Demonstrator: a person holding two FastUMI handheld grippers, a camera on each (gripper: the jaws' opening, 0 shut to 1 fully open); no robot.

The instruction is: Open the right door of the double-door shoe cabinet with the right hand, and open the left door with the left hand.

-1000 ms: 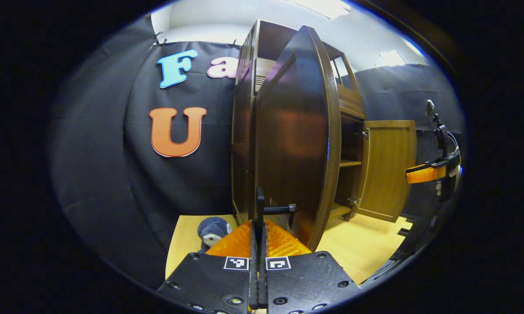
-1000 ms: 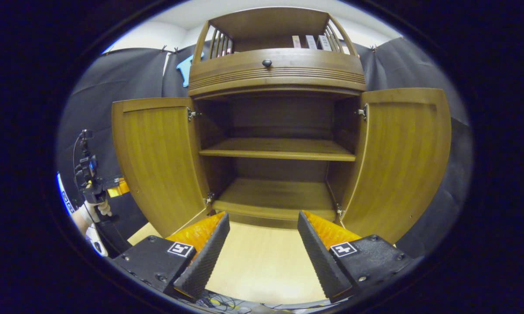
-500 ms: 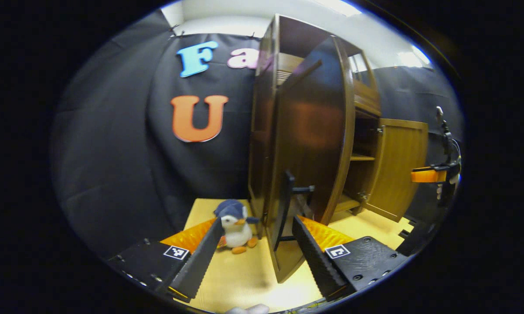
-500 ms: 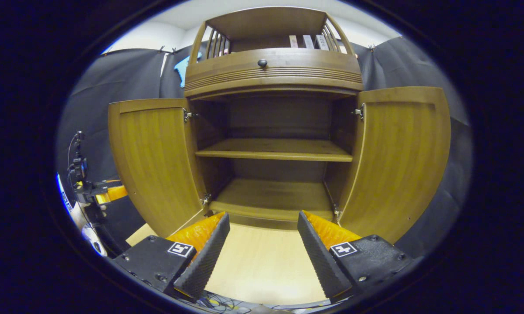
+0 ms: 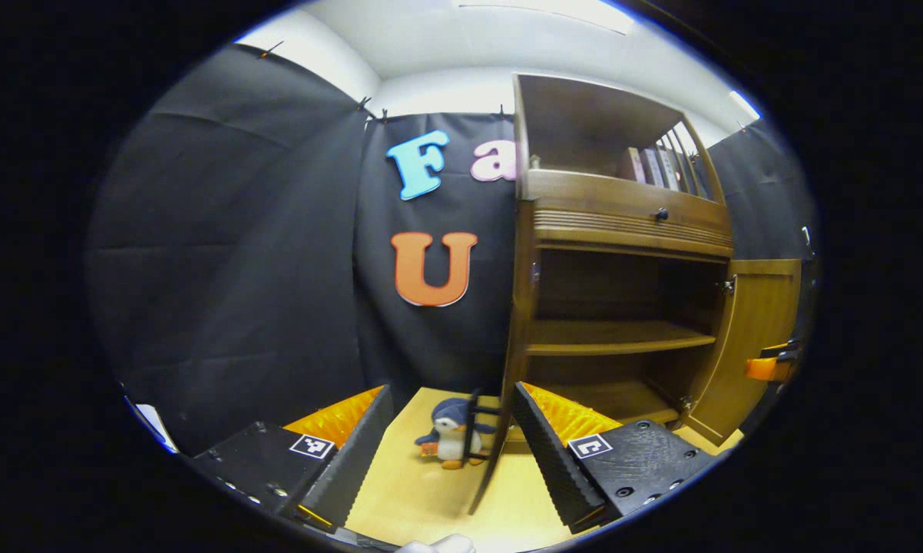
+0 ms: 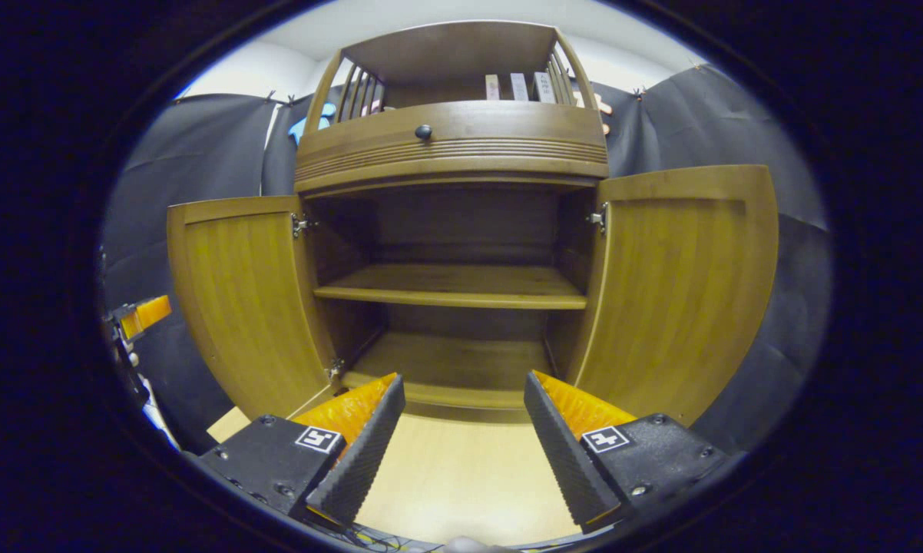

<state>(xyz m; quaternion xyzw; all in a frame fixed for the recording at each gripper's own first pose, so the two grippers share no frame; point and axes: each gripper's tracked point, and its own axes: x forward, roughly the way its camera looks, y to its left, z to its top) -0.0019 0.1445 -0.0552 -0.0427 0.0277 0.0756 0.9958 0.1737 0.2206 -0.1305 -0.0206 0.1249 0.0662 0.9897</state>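
Now, left door (image 5: 500,399): edge-on, standing tall, between left claw (image 5: 452,453) tips.
Left claw: wide, empty.
Right claw (image 6: 464,430): wide, empty.

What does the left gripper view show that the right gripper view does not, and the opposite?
Left gripper view: a penguin toy on the floor beside the left door, seen edge-on, with its dark handle. Right gripper view: that door's inner face, swung wide. Shared: the open right door, the bare middle shelf, the drawer knob.
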